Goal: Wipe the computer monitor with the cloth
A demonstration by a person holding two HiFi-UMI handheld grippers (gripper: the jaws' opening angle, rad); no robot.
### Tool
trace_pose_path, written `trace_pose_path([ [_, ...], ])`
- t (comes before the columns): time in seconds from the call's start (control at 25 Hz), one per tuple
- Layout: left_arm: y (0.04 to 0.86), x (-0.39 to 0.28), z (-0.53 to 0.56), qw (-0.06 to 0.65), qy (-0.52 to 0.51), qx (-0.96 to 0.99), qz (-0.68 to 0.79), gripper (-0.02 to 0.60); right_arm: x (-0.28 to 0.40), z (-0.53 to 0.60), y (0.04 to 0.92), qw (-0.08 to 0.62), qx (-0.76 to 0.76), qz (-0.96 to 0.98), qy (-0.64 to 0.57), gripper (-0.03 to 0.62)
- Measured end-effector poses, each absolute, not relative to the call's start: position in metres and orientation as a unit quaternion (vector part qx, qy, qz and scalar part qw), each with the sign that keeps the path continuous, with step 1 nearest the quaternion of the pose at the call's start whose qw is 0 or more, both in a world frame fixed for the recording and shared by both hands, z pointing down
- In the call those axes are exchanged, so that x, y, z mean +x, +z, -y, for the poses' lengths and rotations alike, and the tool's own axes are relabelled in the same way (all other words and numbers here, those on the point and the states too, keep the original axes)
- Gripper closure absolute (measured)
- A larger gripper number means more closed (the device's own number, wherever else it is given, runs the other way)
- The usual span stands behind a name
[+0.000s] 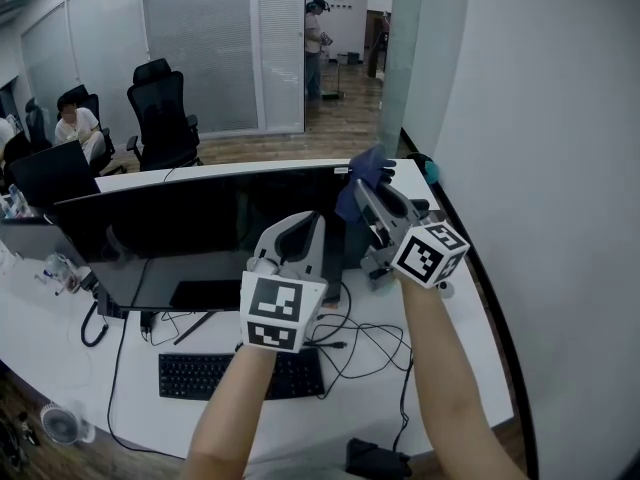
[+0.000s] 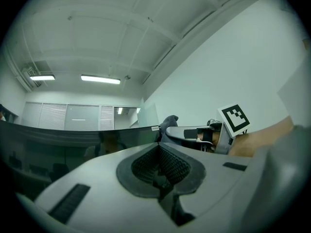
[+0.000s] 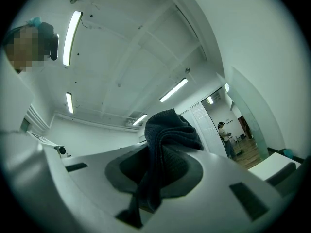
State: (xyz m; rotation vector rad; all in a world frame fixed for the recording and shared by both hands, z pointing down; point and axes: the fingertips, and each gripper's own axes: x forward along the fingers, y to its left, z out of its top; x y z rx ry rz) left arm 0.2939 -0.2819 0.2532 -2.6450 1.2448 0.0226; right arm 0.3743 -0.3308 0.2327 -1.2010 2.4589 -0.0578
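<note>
The wide dark monitor (image 1: 180,218) is standing toward the white desk's (image 1: 455,333) far edge. The right gripper (image 1: 368,196) is pinching the dark blue cloth (image 1: 365,173) between closed jaws at the screen's upper right corner. The left gripper (image 1: 298,230) is hovering before the screen, jaws together and empty. Wiping well likely means pressing lightly with the cloth wad, not the jaw tips, and sweeping leftward in overlapping rows.

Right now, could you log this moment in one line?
left gripper shut, empty; right gripper shut on cloth; cloth near monitor top
</note>
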Motion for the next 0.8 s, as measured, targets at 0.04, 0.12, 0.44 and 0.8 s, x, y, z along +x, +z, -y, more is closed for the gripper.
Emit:
trace_pose_path([
  [0.04, 0.253, 0.294, 0.282, 0.108, 0.007, -0.900, -0.423, 0.574, 0.374, 0.331, 0.232, 0.200, -0.430, -0.880, -0.021, 0.528],
  [0.12, 0.253, 0.295, 0.283, 0.106, 0.006, -0.900, -0.422, 0.574, 0.374, 0.330, 0.233, 0.199, -0.431, -0.880, -0.022, 0.528],
  [0.44, 0.259, 0.297, 0.282, 0.101, 0.001, -0.903, -0.418, 0.574, 0.373, 0.329, 0.239, 0.188, -0.438, -0.879, -0.021, 0.528],
  [0.8, 0.272, 0.299, 0.282, 0.103, -0.008, -0.906, -0.411, 0.572, 0.372, 0.327, 0.255, 0.171, -0.448, -0.878, -0.016, 0.527],
])
